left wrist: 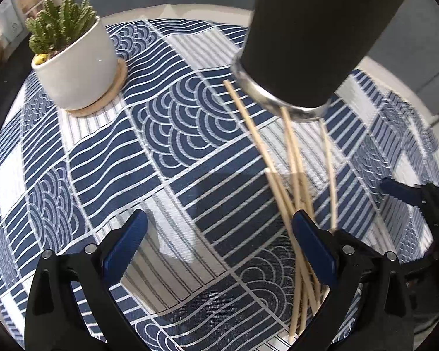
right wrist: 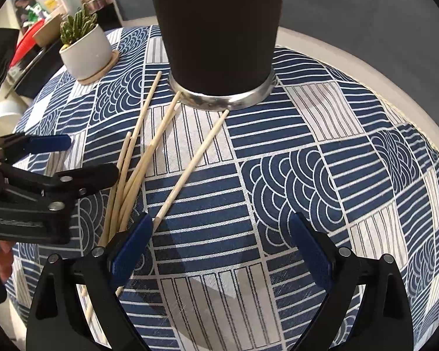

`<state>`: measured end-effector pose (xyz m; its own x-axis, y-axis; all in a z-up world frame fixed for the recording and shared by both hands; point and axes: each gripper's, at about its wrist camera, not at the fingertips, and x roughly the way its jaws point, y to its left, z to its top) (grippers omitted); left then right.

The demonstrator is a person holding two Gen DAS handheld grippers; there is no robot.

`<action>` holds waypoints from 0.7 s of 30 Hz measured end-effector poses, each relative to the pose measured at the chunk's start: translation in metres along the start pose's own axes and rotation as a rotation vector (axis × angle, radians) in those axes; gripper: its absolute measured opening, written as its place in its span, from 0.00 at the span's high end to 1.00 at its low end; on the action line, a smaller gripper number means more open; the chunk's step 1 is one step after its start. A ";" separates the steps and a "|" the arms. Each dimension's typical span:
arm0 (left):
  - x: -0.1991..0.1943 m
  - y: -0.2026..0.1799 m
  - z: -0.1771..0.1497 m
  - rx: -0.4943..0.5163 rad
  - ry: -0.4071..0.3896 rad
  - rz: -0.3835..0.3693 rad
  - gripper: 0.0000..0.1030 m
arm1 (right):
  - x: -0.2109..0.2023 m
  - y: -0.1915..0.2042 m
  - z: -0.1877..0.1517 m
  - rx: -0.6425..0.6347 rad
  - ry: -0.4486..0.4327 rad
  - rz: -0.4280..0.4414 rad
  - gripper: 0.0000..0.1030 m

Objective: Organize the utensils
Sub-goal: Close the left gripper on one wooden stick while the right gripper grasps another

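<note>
Lying loose on the blue-and-white patterned tablecloth (right wrist: 322, 175) are several wooden chopsticks (right wrist: 187, 169), fanned out from a bunch at lower left of the right wrist view towards the centre top. One stick lies apart from the rest, its far tip touching or just short of the metal base ring of a tall black cup (right wrist: 219, 29), which stands upright at top centre. A second stick's tip also reaches that ring.

Right gripper (right wrist: 221, 248): jaws are held wide, nothing between them; its near blue pad sits just beside the lower end of the single stick. Contact cannot be told.

Left gripper (left wrist: 219, 242): jaws also wide, nothing gripped. In the left wrist view the chopsticks (left wrist: 292, 175) pass behind and beneath its pad at lower right of frame; whether they touch it cannot be told.

View differences noted:
- Right wrist view shows the left gripper (right wrist: 73, 161) from the side at mid-left, over the bunched ends of the sticks, plus part of a hand at the lower left edge.
- Left wrist view shows the right gripper (left wrist: 418, 196) only partly, at the right edge.
- The black cup (left wrist: 316, 38) appears tilted at upper right in the left wrist view, through lens distortion.
- A potted cactus (left wrist: 70, 55) on a wooden coaster is seen large at upper left there; in the right wrist view it (right wrist: 85, 49) is smaller, with cluttered shelves behind.
</note>
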<state>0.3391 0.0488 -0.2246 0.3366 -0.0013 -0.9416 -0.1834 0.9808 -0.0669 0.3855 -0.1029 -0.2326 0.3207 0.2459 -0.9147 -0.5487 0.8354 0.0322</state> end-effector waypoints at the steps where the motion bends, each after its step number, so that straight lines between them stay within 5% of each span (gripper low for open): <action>1: 0.001 -0.001 0.000 -0.008 0.001 0.023 0.06 | 0.001 -0.001 0.001 -0.004 0.009 0.006 0.12; 9: 0.009 -0.016 0.004 -0.069 -0.013 0.102 0.12 | 0.008 -0.013 0.012 0.043 0.095 -0.048 0.15; 13: 0.008 -0.019 0.003 -0.057 -0.024 0.100 0.18 | 0.002 -0.011 0.016 0.028 0.091 -0.042 0.51; 17: 0.001 -0.007 0.000 -0.057 -0.033 0.097 0.36 | -0.003 -0.006 0.015 0.017 0.104 -0.046 0.89; 21: -0.003 0.008 -0.001 -0.032 -0.030 0.077 0.54 | -0.007 -0.012 0.009 0.059 0.110 -0.051 0.92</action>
<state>0.3360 0.0569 -0.2227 0.3476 0.0801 -0.9342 -0.2393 0.9709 -0.0058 0.3973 -0.1103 -0.2226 0.2592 0.1495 -0.9542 -0.4862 0.8738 0.0049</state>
